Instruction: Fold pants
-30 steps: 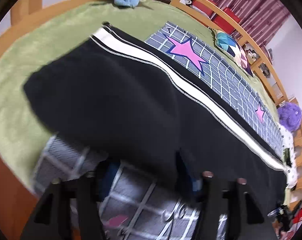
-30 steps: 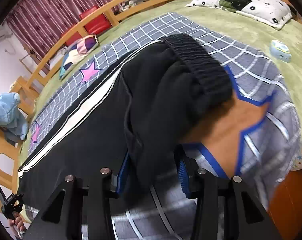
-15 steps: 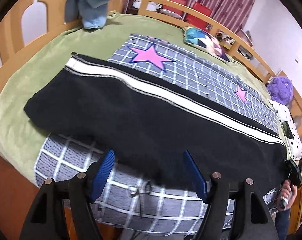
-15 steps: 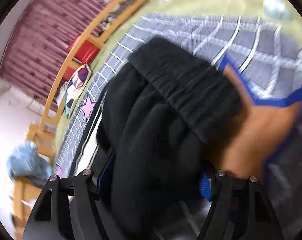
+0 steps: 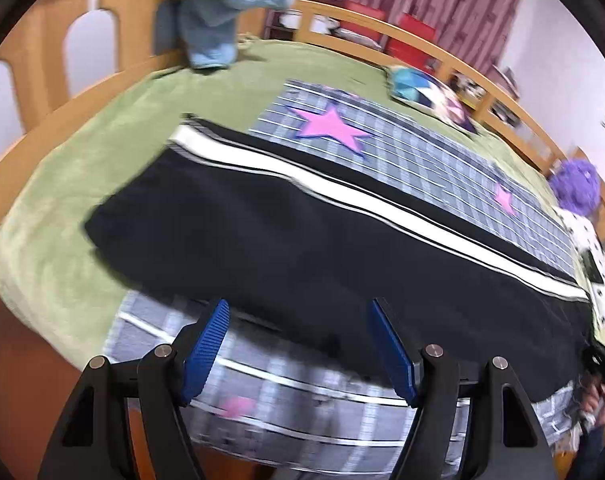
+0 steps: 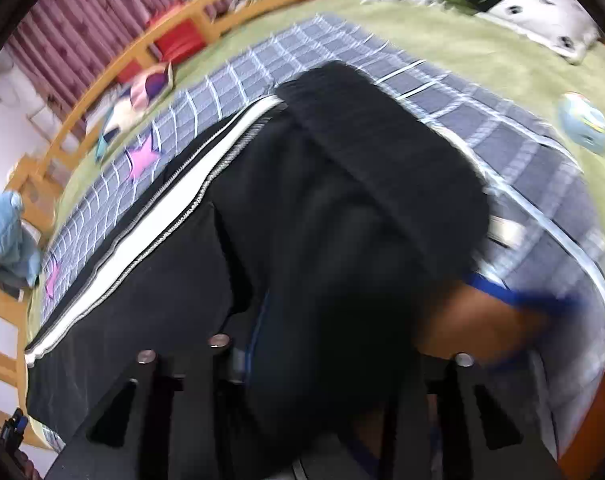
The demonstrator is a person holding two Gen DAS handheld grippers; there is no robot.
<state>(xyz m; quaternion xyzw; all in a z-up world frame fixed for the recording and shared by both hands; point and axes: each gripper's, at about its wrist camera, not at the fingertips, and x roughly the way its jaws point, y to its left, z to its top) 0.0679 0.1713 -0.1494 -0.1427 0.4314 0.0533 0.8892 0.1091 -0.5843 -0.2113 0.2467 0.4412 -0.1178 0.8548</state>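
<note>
Black pants (image 5: 286, 236) with a white side stripe (image 5: 342, 192) lie flat along a grey checked blanket (image 5: 422, 152) on the bed. My left gripper (image 5: 298, 344) is open and empty, just short of the pants' near edge. In the right wrist view the ribbed waistband (image 6: 382, 144) end of the pants (image 6: 322, 260) bulges up between my right gripper's jaws. The cloth hides the blue pads, so I cannot tell whether the right gripper (image 6: 334, 360) is closed on it.
The bed has a green cover (image 5: 82, 184) and a wooden rail (image 5: 422, 44). A blue plush (image 5: 222, 8), a patterned cushion (image 5: 426, 92), a purple plush (image 5: 576, 192), a spotted pillow (image 6: 502, 4) and a small round toy (image 6: 584, 122) lie around the blanket.
My left gripper let go of the pants' near edge, opened and drew back; the leg now lies flat. My right gripper stayed at the waistband, which now covers its pads.
</note>
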